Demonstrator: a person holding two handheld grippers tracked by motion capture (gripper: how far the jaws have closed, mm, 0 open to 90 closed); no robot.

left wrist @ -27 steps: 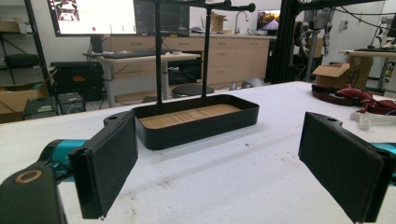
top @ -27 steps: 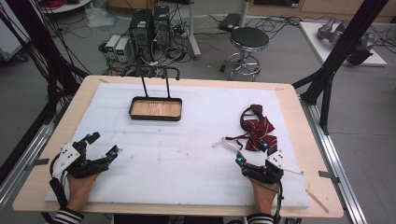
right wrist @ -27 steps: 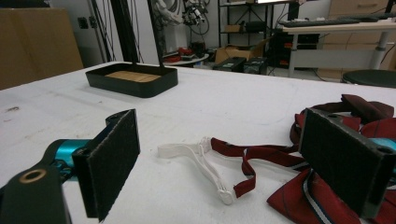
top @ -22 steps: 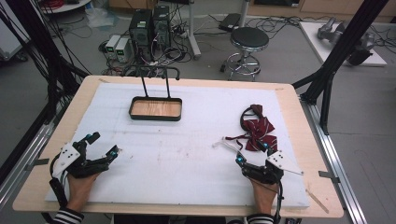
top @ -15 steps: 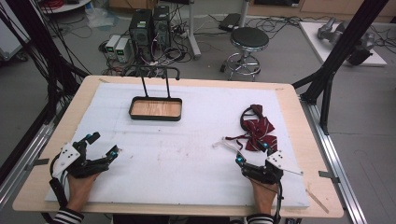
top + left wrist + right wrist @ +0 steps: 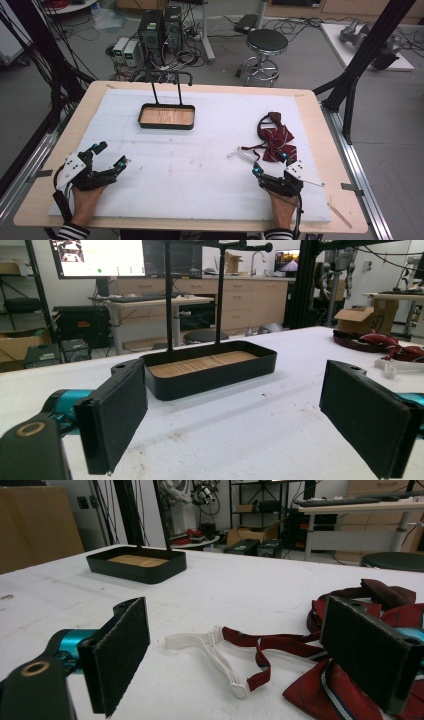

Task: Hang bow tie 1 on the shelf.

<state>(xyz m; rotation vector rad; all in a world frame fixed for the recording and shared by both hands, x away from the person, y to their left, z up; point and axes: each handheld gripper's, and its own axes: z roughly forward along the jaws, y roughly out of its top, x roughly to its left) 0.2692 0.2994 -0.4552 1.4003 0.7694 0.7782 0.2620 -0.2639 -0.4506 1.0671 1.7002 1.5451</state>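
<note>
Right hand-held gripper (image 6: 270, 171) sits w/ jaws wide apart, nothing between them, near the bench's front-right corner. Its target looks to be the dark-red striped bow tie (image 6: 276, 138), lying just beyond the jaws toward the bench's right edge, approx. midway front to back. The tie's red strap runs out toward the bench centre and ends in a white elastic clasp (image 6: 210, 647); in the right gripper view the strap crosses between the jaws while the bow's folded cloth lies under and behind the right-side pad (image 6: 367, 652).

Judgement: step in hand = reach & grasp the tie. To do it well, go for the thick knot of the bow rather than the thin strap, come in low w/ one pad each side of the fabric, close only once cloth is well inside; a strap-only grab would prob. let the bow dangle & swing.

Left hand-held gripper (image 6: 102, 161) is also spread open & empty, near the front-left corner, facing the black tray (image 6: 166, 124) w/ wooden floor & upright stand, which sits well apart toward the back edge, left of centre.
</note>
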